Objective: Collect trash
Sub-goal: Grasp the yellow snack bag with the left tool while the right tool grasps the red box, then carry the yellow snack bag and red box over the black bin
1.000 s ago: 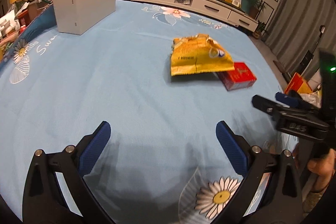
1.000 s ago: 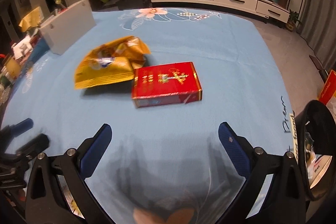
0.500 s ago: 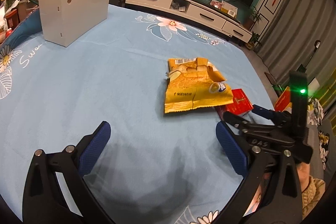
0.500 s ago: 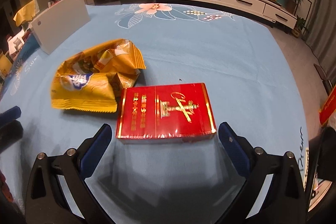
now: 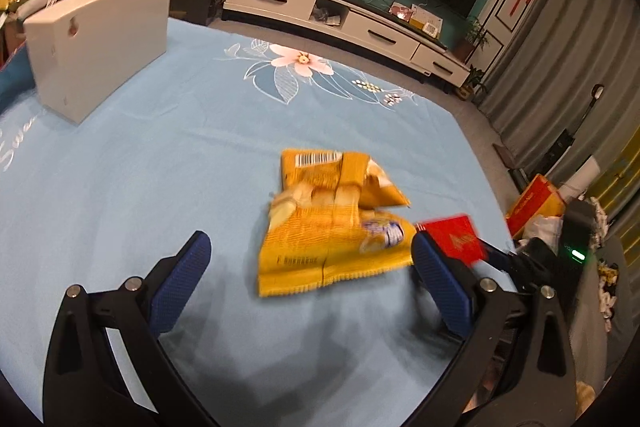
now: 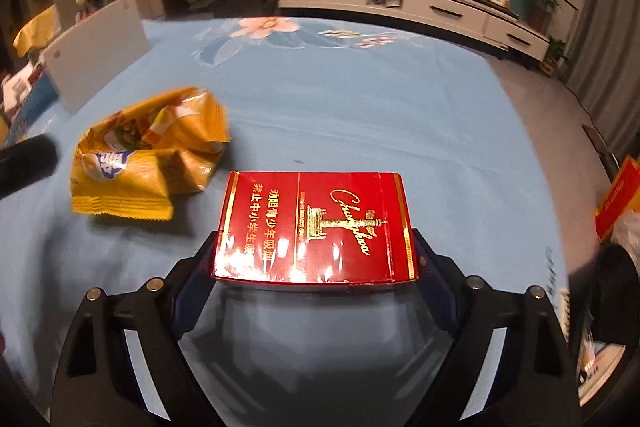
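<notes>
1. Step in hand: pickup of two trash items from the table under the light blue flowered cloth [image 6: 360, 115].
2. Right gripper [image 6: 314, 259]: jaws closing around the flat red cardboard cigarette box [image 6: 314, 227], which lies on the cloth between them. Whether the pads press on its sides yet cannot be told.
3. Left gripper [image 5: 306, 281]: jaws wide apart, holding nothing. The crumpled yellow foil snack wrapper [image 5: 332, 223] lies on the cloth just ahead, between the blue fingertips [image 5: 188, 267].
4. Next move, judged: finish the right closure, confirm grip, then lift. Advance the left gripper over the wrapper; clamp a raised fold, since thin foil may slip.
</notes>
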Available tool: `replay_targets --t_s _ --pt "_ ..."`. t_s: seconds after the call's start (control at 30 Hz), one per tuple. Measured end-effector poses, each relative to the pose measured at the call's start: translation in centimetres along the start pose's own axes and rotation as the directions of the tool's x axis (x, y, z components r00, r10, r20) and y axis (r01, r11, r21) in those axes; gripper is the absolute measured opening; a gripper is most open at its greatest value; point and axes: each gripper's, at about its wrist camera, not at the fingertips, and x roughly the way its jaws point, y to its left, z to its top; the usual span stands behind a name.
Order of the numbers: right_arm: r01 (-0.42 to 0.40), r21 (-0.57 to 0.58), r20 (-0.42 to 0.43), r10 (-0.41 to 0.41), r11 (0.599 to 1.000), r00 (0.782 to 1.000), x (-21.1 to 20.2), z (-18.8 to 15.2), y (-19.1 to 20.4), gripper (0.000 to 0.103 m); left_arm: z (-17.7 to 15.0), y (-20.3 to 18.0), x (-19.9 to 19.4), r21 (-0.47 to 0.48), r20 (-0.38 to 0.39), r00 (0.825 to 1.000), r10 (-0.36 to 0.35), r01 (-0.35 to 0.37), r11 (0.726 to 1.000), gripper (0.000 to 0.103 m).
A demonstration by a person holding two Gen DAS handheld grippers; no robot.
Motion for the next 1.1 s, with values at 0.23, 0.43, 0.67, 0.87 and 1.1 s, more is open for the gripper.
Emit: replay_targets --t_s 0.23,0.43,0.67,0.87,1.1 --pt "-0.047 0.066 0.041 0.044 0.997 0.998 -3.8 -2.0 -2.4 0.088 1.6 0.1 3.2 -0.027 -0.046 0.999 0.002 -0.004 1.0 0.089" --pt "-0.073 0.078 0.045 0.07 0.994 0.997 -5.3 -3.3 -2.5 0.088 0.8 0.1 4.4 -0.031 -0.089 0.996 0.002 -0.005 1.0 0.047" --pt "-0.069 0.103 0.037 0.065 0.992 0.997 -6.3 -4.6 -3.2 0.088 -0.6 -1.4 2.4 0.029 -0.058 0.998 -0.009 0.01 1.0 0.036" --pt "-0.059 0.14 0.05 0.053 0.988 0.997 -8.0 -5.5 -4.1 0.088 -2.2 -3.3 -0.7 0.093 -0.025 1.0 0.001 0.002 0.996 0.035" --pt "-0.052 0.162 0.072 0.04 0.985 0.997 -10.4 -6.8 -4.6 0.088 -4.6 -5.4 -5.3 0.148 0.017 1.0 -0.009 0.006 0.989 0.035"
